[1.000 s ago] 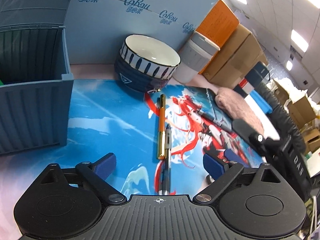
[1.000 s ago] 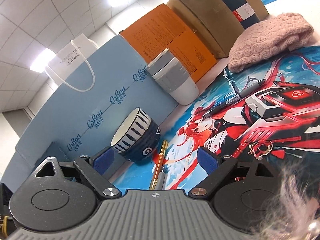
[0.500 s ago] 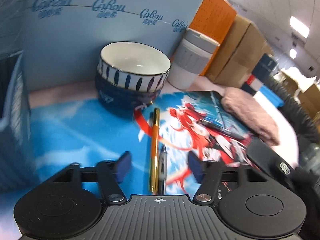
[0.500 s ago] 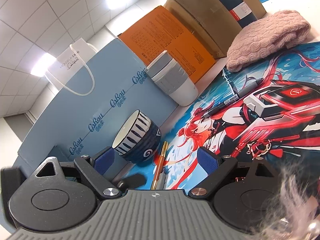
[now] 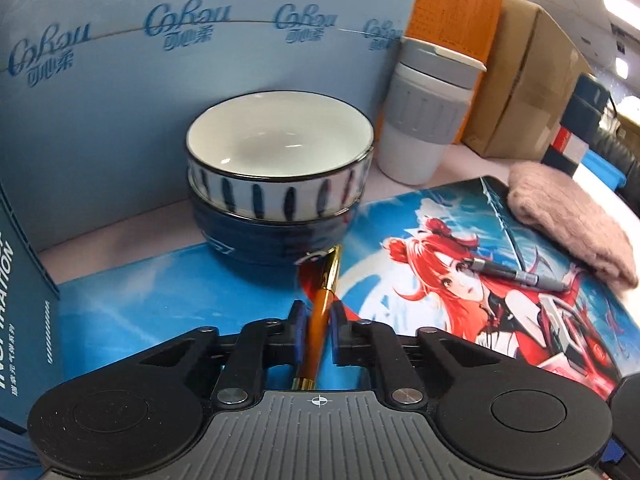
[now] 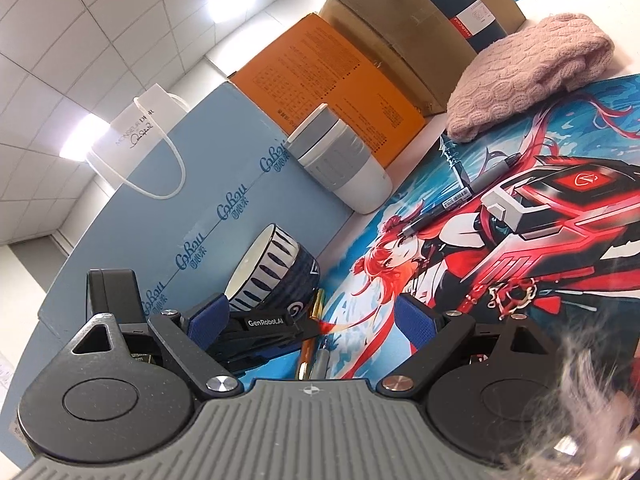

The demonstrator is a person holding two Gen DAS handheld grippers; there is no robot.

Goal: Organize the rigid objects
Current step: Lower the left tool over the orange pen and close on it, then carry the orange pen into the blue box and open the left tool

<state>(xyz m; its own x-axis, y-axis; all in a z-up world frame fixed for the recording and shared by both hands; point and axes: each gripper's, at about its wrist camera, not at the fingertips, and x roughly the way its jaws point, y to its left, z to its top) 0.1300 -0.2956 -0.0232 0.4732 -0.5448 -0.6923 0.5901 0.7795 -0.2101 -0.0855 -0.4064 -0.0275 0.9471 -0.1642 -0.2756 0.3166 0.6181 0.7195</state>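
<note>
One orange pen (image 5: 320,320) – clamped between left tool (image 5: 315,316) pads

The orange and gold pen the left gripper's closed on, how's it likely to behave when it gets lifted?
The orange and gold pen looks like a stiff, slim, glossy barrel, so it probably won't bend but might slip or pivot between the pads of the left gripper. Being round, it would likely roll on the mat if released.

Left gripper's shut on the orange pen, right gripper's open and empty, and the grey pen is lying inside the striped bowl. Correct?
Not quite. In the left wrist view the striped bowl is empty; the grey pen lies on the printed mat. The left gripper grips the orange pen, and the right gripper is open, empty.
</note>
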